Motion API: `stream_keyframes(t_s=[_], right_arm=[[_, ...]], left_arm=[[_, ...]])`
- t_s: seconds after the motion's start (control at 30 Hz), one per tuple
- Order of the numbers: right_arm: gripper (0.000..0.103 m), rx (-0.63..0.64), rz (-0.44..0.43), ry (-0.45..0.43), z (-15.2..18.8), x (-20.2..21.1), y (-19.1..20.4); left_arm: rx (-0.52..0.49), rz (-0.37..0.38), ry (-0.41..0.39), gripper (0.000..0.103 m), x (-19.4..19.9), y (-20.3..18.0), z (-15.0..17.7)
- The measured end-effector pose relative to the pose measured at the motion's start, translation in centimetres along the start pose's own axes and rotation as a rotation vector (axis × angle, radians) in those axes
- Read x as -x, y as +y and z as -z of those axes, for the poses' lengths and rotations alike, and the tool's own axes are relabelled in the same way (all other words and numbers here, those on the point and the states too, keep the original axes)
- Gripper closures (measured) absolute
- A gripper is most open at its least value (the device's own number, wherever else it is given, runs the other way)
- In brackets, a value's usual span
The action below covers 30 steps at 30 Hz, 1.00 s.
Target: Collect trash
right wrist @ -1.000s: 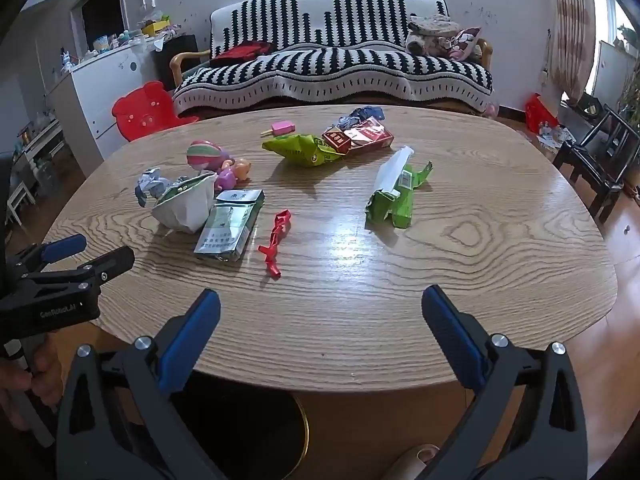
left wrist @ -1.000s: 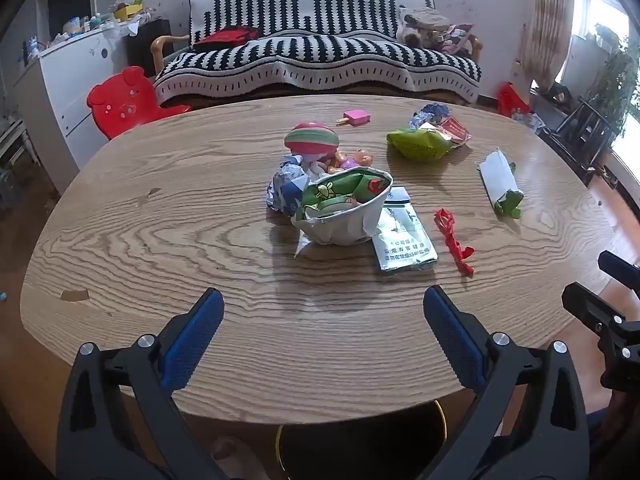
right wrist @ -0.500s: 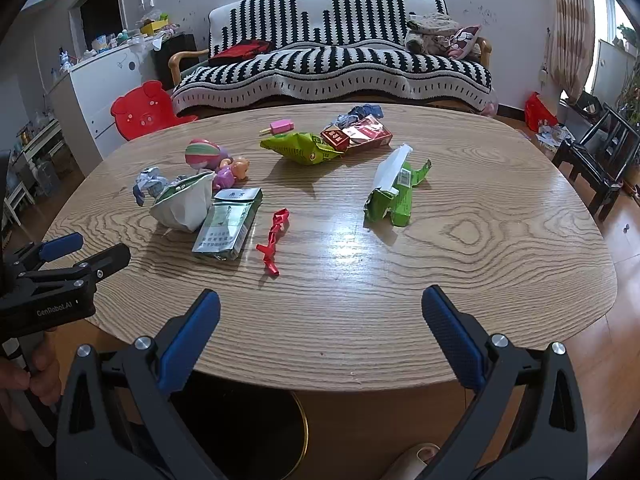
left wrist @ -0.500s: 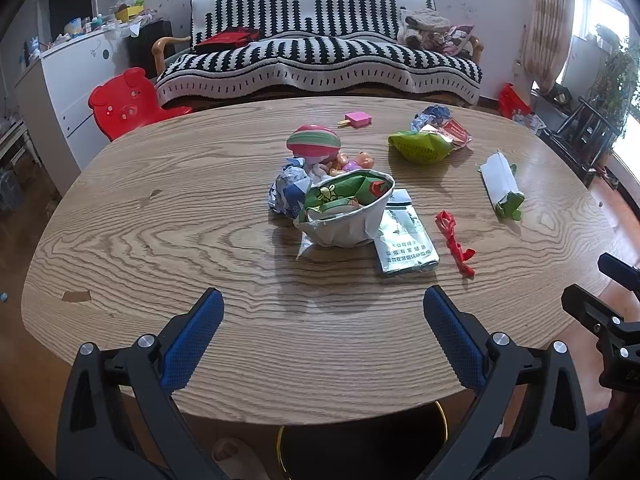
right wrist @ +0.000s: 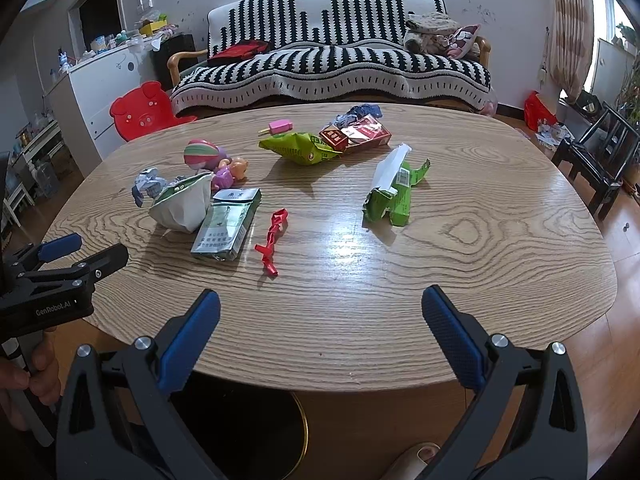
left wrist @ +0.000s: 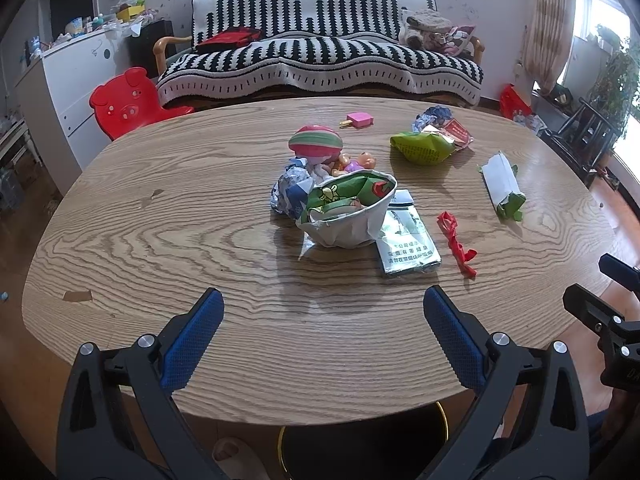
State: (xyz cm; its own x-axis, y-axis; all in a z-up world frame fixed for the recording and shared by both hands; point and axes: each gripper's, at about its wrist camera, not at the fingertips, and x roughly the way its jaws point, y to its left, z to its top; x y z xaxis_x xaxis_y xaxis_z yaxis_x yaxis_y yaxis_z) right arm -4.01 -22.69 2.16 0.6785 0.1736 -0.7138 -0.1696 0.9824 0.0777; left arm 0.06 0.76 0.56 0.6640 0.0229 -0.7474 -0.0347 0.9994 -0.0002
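Observation:
Trash lies on the oval wooden table (left wrist: 168, 240): a white crumpled snack bag (left wrist: 352, 216), a green cigarette pack (left wrist: 406, 240), a red twisted wrapper (left wrist: 456, 238), a green chip bag (left wrist: 422, 146), a green-and-white carton (left wrist: 502, 186) and a red cigarette pack (right wrist: 360, 134). My left gripper (left wrist: 320, 332) is open and empty above the table's near edge. My right gripper (right wrist: 320, 332) is open and empty near the front edge. A black bin with a gold rim (right wrist: 256, 432) stands below the table edge.
A striped toy ball (left wrist: 316, 142), a small doll (left wrist: 354, 162) and a pink ice-lolly toy (left wrist: 358, 120) lie among the trash. A striped sofa (left wrist: 320, 64), a red pig chair (left wrist: 124, 104) and a white cabinet (left wrist: 60, 92) stand behind the table.
Both views have shifted slightly; the left gripper has edged forward over the table. Nothing on the table has moved. Both grippers stay open.

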Motion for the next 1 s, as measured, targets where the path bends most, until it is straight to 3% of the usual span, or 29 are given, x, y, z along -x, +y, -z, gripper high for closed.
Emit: stream_keyframes(t_s=[1.0], right_arm=[[0.005, -0.001, -0.002, 0.003, -0.1, 0.0, -0.1]], left_arm=[[0.002, 0.000, 0.002, 0.006, 0.0, -0.2, 0.2]])
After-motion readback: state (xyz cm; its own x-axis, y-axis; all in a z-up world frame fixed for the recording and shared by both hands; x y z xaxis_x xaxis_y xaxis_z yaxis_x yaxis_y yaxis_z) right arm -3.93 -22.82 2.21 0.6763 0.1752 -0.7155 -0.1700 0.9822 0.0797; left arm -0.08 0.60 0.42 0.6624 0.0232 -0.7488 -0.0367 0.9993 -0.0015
